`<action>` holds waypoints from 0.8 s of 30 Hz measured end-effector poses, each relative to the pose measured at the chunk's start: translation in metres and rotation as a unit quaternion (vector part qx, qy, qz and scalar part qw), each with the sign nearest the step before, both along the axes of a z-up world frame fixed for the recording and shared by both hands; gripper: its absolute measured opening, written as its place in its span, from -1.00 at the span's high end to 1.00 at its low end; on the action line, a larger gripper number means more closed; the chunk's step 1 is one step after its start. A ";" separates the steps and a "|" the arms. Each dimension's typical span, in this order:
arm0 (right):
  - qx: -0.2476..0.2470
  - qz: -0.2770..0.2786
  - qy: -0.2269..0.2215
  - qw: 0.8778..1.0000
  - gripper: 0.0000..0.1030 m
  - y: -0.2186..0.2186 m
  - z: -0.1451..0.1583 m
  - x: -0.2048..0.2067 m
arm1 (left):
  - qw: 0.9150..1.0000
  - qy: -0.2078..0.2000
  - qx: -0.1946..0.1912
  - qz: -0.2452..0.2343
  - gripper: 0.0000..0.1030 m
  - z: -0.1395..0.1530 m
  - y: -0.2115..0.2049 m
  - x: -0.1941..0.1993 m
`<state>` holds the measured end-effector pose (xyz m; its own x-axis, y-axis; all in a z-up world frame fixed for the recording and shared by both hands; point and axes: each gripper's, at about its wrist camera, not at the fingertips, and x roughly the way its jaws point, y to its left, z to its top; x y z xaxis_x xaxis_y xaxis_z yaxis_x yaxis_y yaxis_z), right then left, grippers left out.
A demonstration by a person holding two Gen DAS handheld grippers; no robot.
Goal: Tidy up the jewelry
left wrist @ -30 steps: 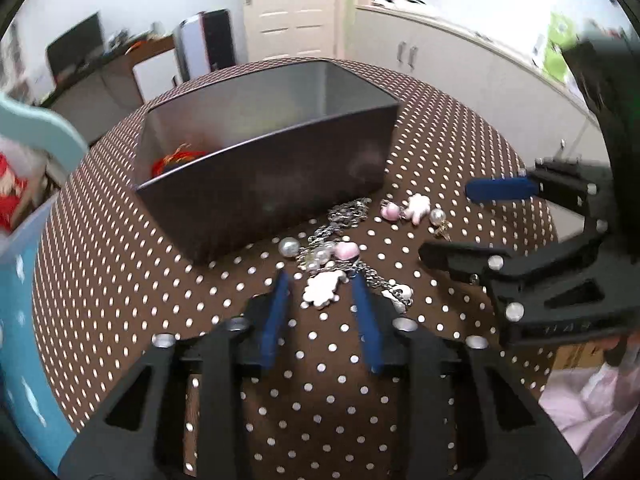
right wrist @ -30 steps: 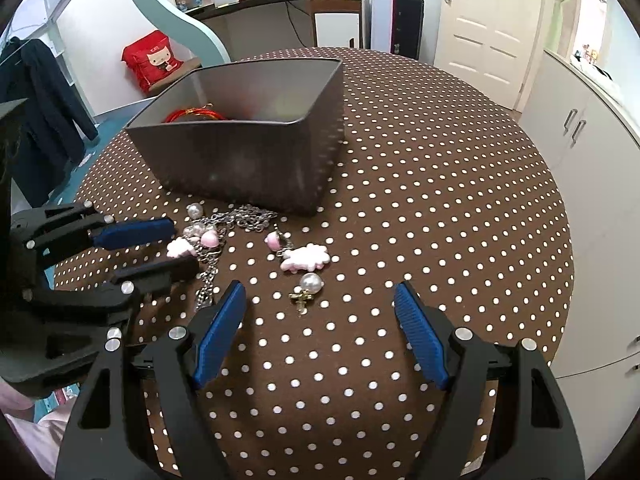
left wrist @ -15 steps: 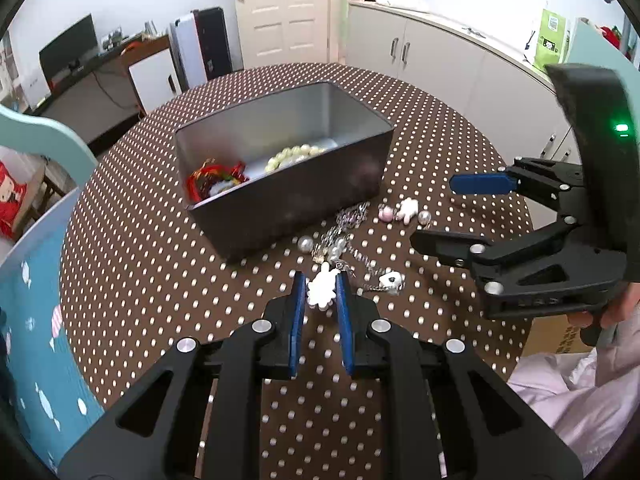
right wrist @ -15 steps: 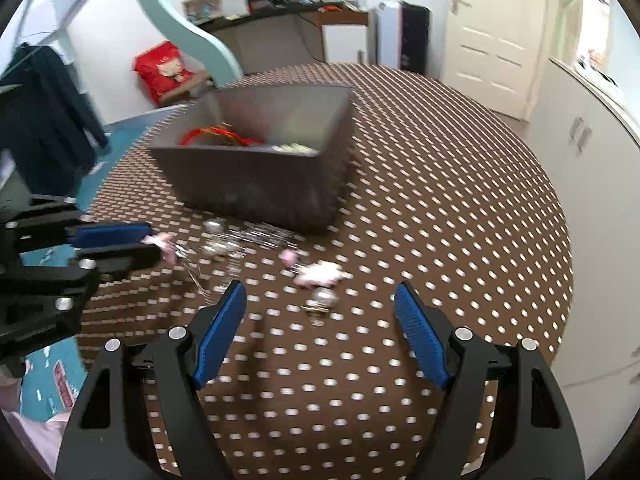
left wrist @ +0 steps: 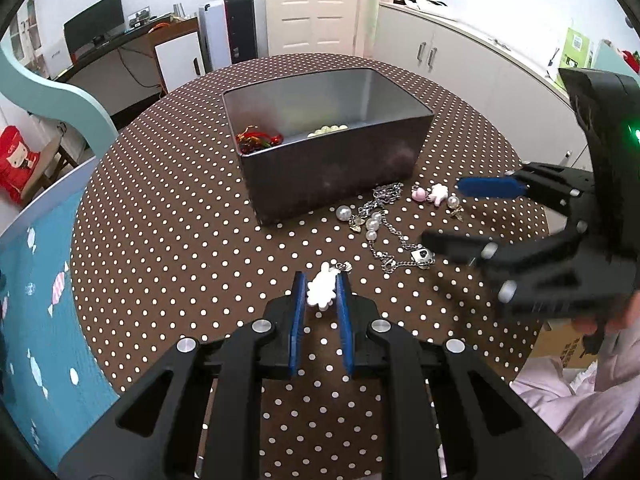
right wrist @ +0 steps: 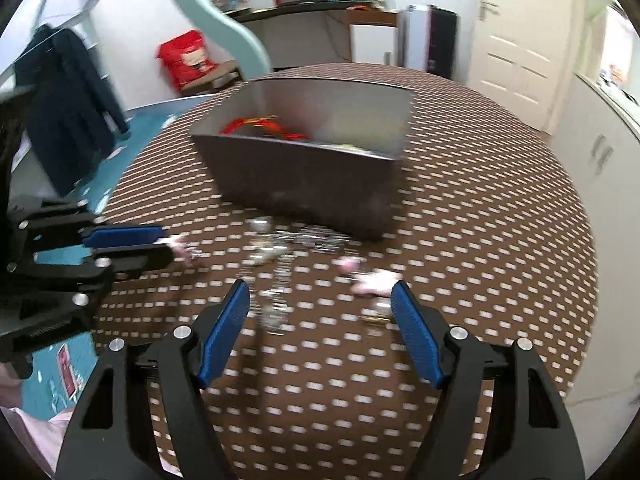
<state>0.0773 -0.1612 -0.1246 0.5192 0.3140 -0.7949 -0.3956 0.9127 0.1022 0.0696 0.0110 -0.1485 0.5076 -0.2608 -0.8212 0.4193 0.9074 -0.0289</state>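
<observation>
so left gripper [left wrist: 321,295] is clamped on the white charm [left wrist: 322,290], lifted off the table [left wrist: 168,248] w/ its bit of chain dangling, prob headed for the bin [left wrist: 332,172] where beads already sit. right gripper [right wrist: 320,320] hangs spread wide over the chain pile [left wrist: 380,216], holding nothing, likely lining up the next pick.

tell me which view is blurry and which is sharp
Right wrist view: motion-smeared, tablecloth dots stretched into dashes, jewelry indistinct. Left wrist view: sharp on the grey bin and white charm, only the right hand-held gripper blurred.
</observation>
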 end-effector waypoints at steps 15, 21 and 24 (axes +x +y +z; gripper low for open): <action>-0.031 -0.036 0.010 0.999 0.74 -0.010 -0.011 0.011 | 0.999 0.006 -0.033 0.008 0.71 -0.006 -0.005 0.019; -0.025 -0.039 0.018 0.999 0.78 -0.016 -0.010 0.011 | 0.999 -0.005 -0.045 0.009 0.71 0.001 -0.002 0.018; -0.022 -0.038 0.013 0.999 0.78 -0.018 -0.004 0.010 | 0.999 -0.011 -0.050 0.008 0.71 0.007 -0.002 0.017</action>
<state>0.0868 -0.1794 -0.1289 0.5192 0.2393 -0.8205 -0.3221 0.9440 0.0715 0.0867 0.0094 -0.1413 0.5305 -0.3327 -0.7797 0.4062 0.9071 -0.1107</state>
